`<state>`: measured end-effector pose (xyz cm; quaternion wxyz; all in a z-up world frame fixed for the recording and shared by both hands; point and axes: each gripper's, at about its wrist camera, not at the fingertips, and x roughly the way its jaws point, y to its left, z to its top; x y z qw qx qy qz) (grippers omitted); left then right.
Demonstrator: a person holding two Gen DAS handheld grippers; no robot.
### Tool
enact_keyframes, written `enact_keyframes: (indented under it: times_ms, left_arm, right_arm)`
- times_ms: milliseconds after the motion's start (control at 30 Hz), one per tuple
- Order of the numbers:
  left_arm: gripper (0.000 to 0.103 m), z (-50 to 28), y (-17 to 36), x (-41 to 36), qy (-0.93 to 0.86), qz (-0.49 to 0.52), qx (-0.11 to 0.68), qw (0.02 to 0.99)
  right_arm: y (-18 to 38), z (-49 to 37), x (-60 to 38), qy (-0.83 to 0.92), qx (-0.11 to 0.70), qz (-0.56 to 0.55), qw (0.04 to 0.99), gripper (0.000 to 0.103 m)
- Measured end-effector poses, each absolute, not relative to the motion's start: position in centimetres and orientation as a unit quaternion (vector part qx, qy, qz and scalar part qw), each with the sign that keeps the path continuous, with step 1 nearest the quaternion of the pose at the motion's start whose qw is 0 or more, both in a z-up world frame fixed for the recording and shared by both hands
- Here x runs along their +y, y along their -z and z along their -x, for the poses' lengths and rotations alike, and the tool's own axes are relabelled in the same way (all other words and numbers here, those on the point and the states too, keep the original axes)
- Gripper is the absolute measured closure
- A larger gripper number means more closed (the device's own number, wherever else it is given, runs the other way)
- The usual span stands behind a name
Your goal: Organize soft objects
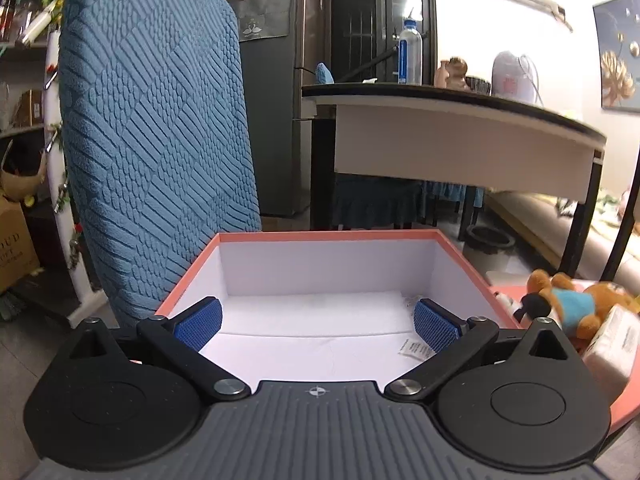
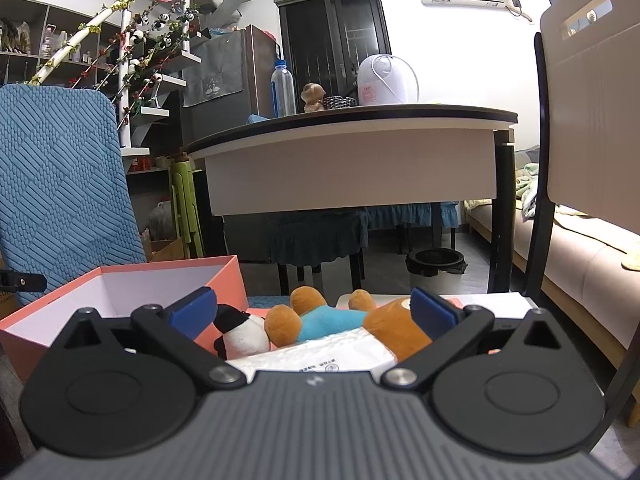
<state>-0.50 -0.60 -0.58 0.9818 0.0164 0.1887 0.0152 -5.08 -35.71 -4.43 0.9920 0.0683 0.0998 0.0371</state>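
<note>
Above box rim, left claw spread, clear inside.

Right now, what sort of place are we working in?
Most likely a lived-in home, a combined dining and living room: a dining table with a water bottle on it, a sofa to the right, and a garland-wrapped staircase behind.

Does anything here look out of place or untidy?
Yes. The brown bear, the panda toy and a white tissue pack lie heaped beside the pink box, not inside it. Nothing looks damaged or spilled.
</note>
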Motion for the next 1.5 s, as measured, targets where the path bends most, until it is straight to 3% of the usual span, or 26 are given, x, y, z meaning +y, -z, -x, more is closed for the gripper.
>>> enact_keyframes:
  times_ms: [600,1400,1500]
  left_arm:
    - [0.0,1.9,0.7,-1.4,-0.01,-0.02,0.137,0.99]
    - [0.0,1.4,0.5,-1.8,0.002,-0.039,0.17,0.985]
    - [0.0,1.4,0.6,-1.8,0.001,-0.039,0.172,0.984]
  right_arm:
    - [4.1,5.4,-36.0,-0.033,0.108,-0.066,0.991,0.0]
    - [4.8,0.9,-35.4,-0.031,0.105,-0.069,0.992,0.0]
    - [4.4,5.2,-36.2,-0.029,0.101,-0.068,0.992,0.0]
